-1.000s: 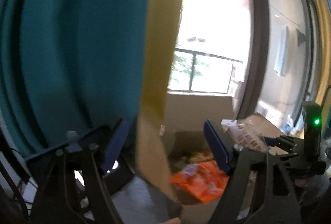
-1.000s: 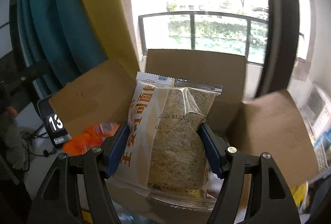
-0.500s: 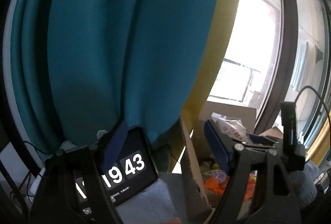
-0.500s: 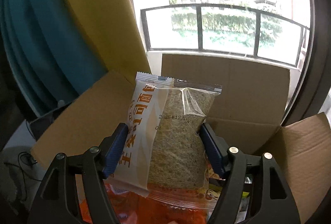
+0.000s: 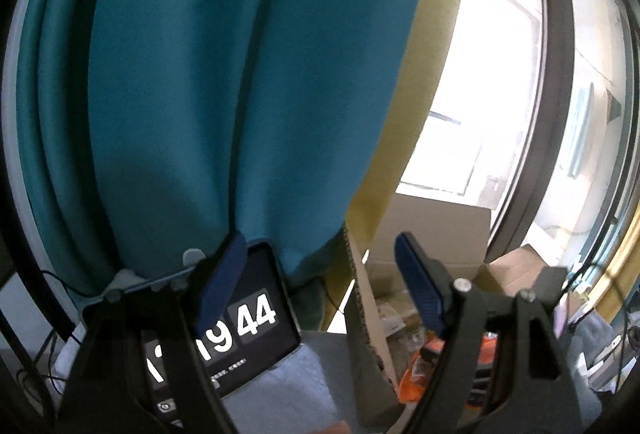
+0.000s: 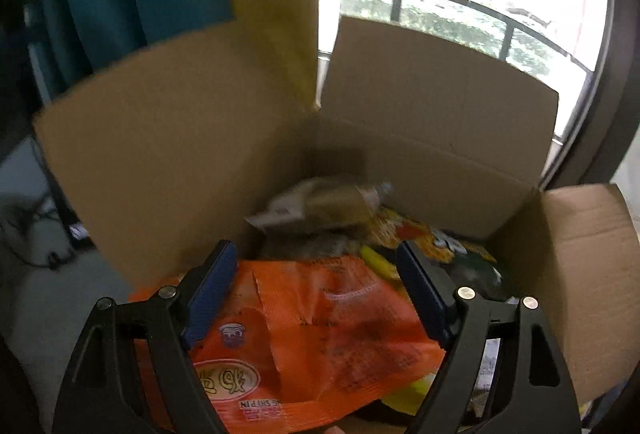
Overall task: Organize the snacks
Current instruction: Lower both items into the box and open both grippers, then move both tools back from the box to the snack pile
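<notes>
The right gripper [image 6: 312, 298] has just been opening, its jaws now spread with nothing between them; the bread packet [image 6: 320, 203], blurred, is dropping into the cardboard box [image 6: 420, 105] beyond the orange snack bag [image 6: 320, 334]. It could land propped against the far wall and slide awkwardly. The left gripper [image 5: 320, 286], spread and empty beside the clock display [image 5: 248, 326], risks knocking the box flap.

Right gripper [image 6: 314, 292] over open cardboard box [image 6: 420, 153], jaws just opened, nothing between them. Box mouth clear from above; left flap [image 6: 160, 137] and back flap [image 6: 432, 73] stand upright and wall it in, right flap [image 6: 588, 274] folded outward. Floor of box crowded: orange packet [image 6: 320, 346] directly below the jaws, blurred pale packet [image 6: 320, 205] further in, yellow wrappers [image 6: 420, 238] to the right.

Left gripper [image 5: 320, 286] jaws apart, empty. Ahead: teal curtain [image 5: 220, 93], clock screen [image 5: 248, 326] behind left finger, box flap edge [image 5: 364, 334] between the jaws.
</notes>
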### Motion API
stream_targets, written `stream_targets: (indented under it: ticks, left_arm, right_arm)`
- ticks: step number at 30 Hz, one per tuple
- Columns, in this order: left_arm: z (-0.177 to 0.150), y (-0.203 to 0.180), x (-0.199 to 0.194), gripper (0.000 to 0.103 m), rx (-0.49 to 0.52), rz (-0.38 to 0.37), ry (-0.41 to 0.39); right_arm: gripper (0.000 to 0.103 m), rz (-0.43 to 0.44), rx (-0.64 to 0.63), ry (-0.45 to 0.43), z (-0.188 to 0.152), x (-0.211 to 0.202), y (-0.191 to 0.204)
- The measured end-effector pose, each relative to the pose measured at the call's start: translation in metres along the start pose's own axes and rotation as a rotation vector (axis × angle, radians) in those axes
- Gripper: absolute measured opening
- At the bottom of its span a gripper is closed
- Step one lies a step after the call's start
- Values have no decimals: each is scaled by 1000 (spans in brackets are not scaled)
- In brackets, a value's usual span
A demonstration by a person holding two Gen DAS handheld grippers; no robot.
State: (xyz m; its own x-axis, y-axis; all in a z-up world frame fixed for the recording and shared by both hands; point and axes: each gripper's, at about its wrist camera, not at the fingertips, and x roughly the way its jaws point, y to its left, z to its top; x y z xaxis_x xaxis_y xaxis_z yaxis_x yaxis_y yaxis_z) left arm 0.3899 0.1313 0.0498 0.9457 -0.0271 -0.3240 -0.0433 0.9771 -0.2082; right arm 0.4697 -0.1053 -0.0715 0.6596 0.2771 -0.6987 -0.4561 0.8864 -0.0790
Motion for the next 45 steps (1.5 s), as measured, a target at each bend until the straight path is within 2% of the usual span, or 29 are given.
stream_targets:
  ticks: [5, 9, 13, 15, 19, 23, 30, 34, 38, 45]
  left_arm:
    - [4, -6, -9, 78, 8, -20, -5]
    - [5, -8, -13, 78, 11, -33, -7]
    - [7, -8, -16, 78, 3, -42, -5]
    - [7, -7, -16, 78, 2, -45, -1]
    - [10, -7, -19, 78, -5, -55, -8]
    - [10, -7, -22, 78, -3, -60, -14]
    - [9, -4, -20, 79, -17, -61, 2]
    - [9, -7, -21, 79, -9, -58, 6]
    - [5, -13, -25, 79, -1, -55, 25]
    - [-8, -29, -54, 80, 44, -56, 33]
  right_arm:
    - [84, -90, 42, -22, -3, 1, -17]
    - [84, -83, 88, -78, -4, -26, -23]
    - [84, -35, 93, -122, -11, -61, -29]
    - [84, -45, 65, -102, -12, -64, -27]
    - [84, -87, -5, 7, -25, -39, -19]
    - [84, -102, 10, 27, -21, -16, -16]
    - [84, -102, -65, 65, -14, 6, 9]
    - [84, 12, -37, 30, -16, -17, 15]
    - [84, 12, -40, -13, -19, -46, 22]
    - [84, 24, 2, -79, -30, -92, 24]
